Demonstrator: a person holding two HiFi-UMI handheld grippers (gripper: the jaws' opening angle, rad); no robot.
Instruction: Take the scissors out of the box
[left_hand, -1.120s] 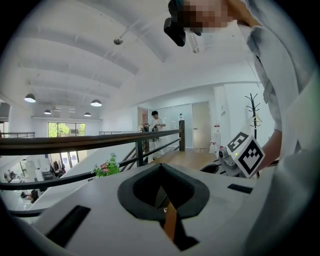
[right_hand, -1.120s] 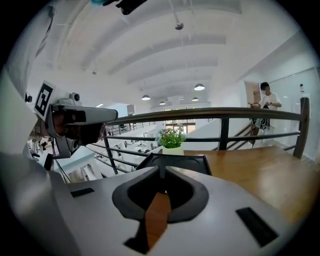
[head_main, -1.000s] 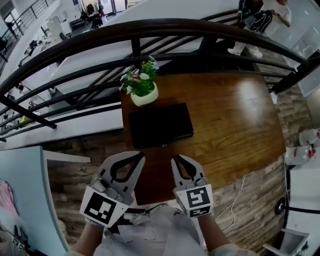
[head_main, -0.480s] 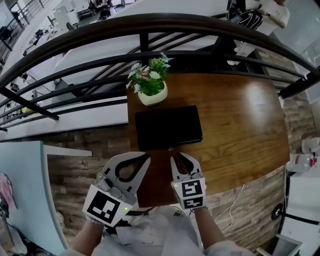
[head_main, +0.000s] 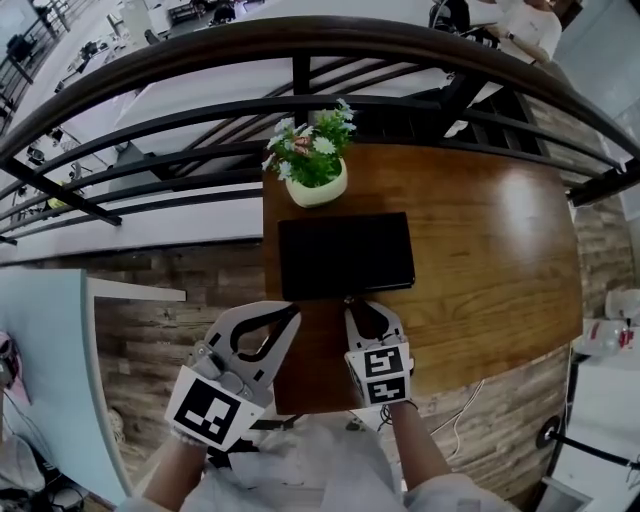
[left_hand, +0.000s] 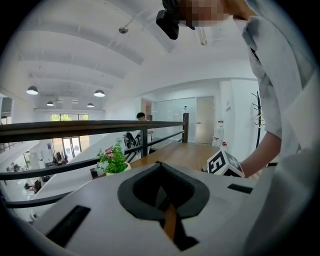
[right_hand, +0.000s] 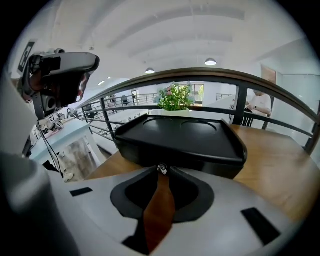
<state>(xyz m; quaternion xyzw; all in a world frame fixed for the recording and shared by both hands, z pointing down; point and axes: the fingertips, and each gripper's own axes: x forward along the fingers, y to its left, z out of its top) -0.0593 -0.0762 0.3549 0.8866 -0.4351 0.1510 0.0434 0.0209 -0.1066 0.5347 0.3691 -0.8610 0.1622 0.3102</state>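
A black box (head_main: 345, 254) lies closed on the wooden table (head_main: 490, 260); no scissors show in any view. My right gripper (head_main: 352, 306) is shut, its tips right at the small metal latch (right_hand: 161, 169) on the box's near side (right_hand: 180, 137). The tips seem to touch the latch, but I cannot tell if they pinch it. My left gripper (head_main: 293, 310) is shut and empty, hovering off the table's near left corner, short of the box. In the left gripper view its closed tips (left_hand: 160, 164) point past the table.
A potted plant (head_main: 313, 160) in a white pot stands just behind the box, near the table's far left edge. A dark metal railing (head_main: 300, 50) curves behind the table, with a drop to a lower floor beyond. Bare wood lies right of the box.
Both grippers have sunk and moved forward. The right one went further, and its tips now reach the box's front latch. Both have stayed shut.
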